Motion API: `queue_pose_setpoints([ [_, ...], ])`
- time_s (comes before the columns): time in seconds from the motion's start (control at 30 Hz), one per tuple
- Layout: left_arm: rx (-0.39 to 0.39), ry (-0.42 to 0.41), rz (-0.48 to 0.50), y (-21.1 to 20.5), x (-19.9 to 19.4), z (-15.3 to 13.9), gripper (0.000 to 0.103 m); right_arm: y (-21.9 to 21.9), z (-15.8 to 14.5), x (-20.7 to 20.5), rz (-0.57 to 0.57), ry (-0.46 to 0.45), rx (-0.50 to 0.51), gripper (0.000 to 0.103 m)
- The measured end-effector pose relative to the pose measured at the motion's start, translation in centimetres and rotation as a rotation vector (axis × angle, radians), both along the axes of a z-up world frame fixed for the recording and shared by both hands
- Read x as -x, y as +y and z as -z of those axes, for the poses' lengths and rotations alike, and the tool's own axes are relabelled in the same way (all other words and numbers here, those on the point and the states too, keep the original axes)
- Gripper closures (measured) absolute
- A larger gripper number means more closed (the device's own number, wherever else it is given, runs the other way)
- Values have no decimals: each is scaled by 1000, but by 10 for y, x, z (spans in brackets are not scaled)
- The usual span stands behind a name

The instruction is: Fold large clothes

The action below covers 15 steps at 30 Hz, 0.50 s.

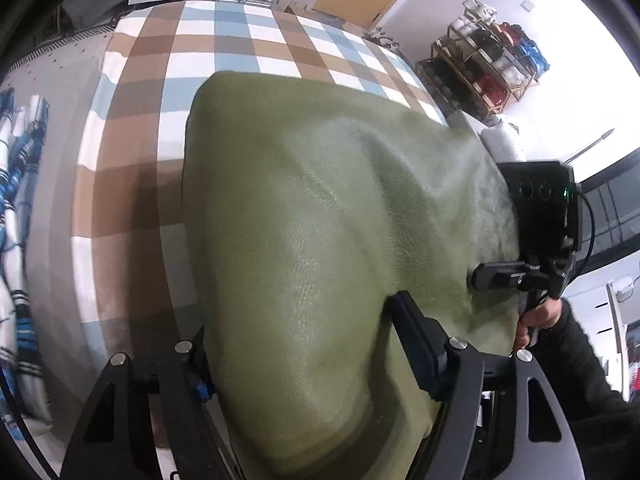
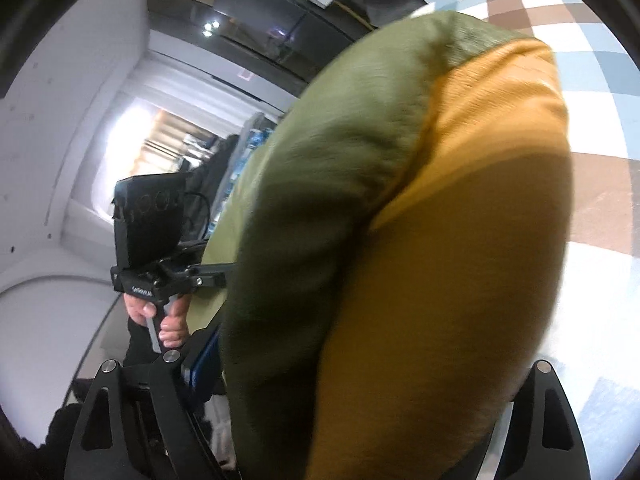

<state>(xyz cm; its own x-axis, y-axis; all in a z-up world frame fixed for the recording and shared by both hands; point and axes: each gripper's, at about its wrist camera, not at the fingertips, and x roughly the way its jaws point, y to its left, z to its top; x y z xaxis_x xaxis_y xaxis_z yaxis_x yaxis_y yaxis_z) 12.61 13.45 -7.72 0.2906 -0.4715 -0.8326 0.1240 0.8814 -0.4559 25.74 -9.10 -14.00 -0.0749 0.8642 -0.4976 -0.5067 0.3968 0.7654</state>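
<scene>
Left wrist view: green garment (image 1: 320, 240) between left claw (image 1: 304, 352) fingers.

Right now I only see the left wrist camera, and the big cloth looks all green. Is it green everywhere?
Observer: No. In the right wrist view the garment has a mustard-yellow side next to the green.
Operator: Is there a window anywhere?
Observer: Yes, a bright window shows on the left of that view.
Operator: Can you see my left hand?
Observer: Yes, the left hand is below the window, fingers wrapped round a grey handle.
</scene>
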Motion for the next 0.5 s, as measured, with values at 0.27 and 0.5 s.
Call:
queue_pose_setpoints([
  [0.27,-17,-99,-8,29,2,-60,37,9,-36,4,6,-94,-133,18],
  [0.5,-37,-204,-95,81,20,-102,37,59,-92,9,-53,-238,-190,19],
])
